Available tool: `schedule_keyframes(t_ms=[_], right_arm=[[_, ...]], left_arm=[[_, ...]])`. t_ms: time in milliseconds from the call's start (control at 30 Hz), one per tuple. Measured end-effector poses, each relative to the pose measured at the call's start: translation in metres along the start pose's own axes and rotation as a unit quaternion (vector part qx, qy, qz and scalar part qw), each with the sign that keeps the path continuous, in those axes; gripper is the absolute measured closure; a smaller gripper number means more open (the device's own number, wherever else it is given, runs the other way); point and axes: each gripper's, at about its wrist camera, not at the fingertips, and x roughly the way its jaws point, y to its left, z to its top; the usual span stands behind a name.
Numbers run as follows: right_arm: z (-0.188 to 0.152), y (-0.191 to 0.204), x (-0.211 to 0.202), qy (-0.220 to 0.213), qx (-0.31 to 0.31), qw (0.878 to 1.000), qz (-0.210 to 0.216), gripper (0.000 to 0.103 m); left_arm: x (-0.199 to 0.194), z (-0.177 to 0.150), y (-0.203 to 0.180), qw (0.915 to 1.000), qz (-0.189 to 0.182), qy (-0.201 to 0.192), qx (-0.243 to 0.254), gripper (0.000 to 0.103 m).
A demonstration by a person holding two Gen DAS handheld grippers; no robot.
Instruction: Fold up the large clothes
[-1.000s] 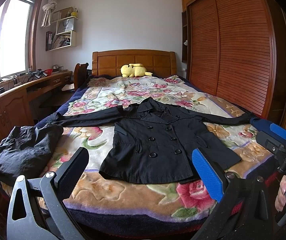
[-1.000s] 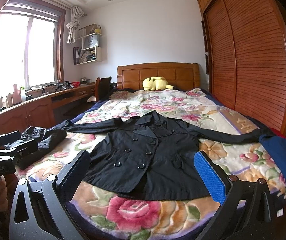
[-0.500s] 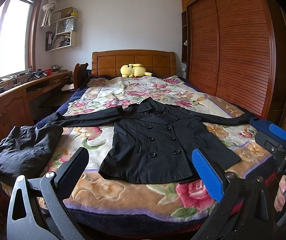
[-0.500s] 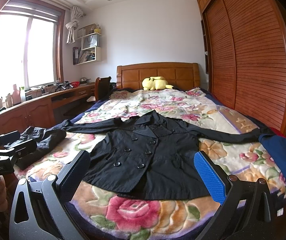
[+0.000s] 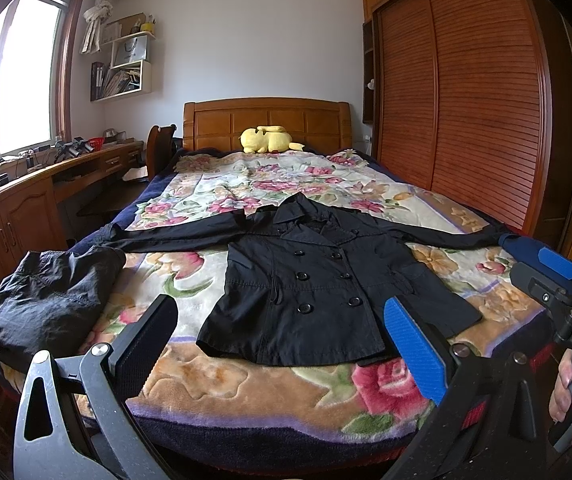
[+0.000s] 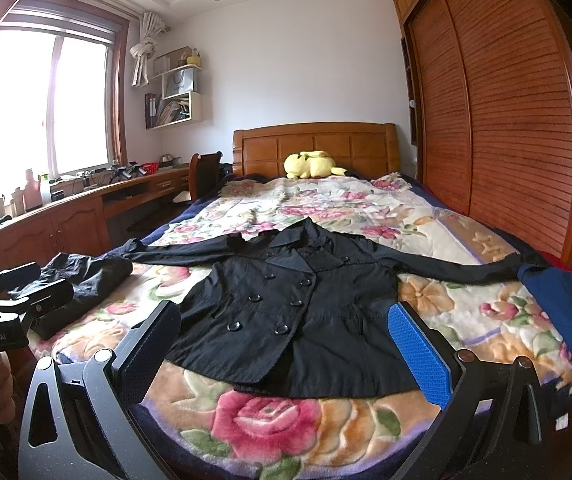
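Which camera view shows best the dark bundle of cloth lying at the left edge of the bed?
The left wrist view: there the dark bundle lies whole and unobstructed. In the right wrist view, the bundle looks smaller, and the left gripper covers part of it.

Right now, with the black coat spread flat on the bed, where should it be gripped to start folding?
Probably pinch the black coat at its sleeve ends: both sleeves lie stretched straight out sideways, so each open hand-held gripper, left and right, could come in from its own side and fold a sleeve across the buttoned front.
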Motion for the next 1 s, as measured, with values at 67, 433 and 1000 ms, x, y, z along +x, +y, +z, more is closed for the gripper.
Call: schedule_keyframes(t_ms=[67,433,1000], right_arm=[[0.000,0.000,0.001,0.002,0.001,1.000,0.001,0.000],[0.002,0.001,0.035,0.019,-0.018,1.000,0.016,0.000],[-0.001,-0.006,0.168,0.079,-0.039,0.994,0.057,0.000]], left_arm=[[-0.001,0.001,-0.002,1.0000,0.000,0.001,-0.001,0.000],[0.047,-0.003,0.023,0.9992,0.027,0.030,0.004,0.000],[0.166,-0.027,0.093,0.9935,0.072,0.087,-0.013,0.000]])
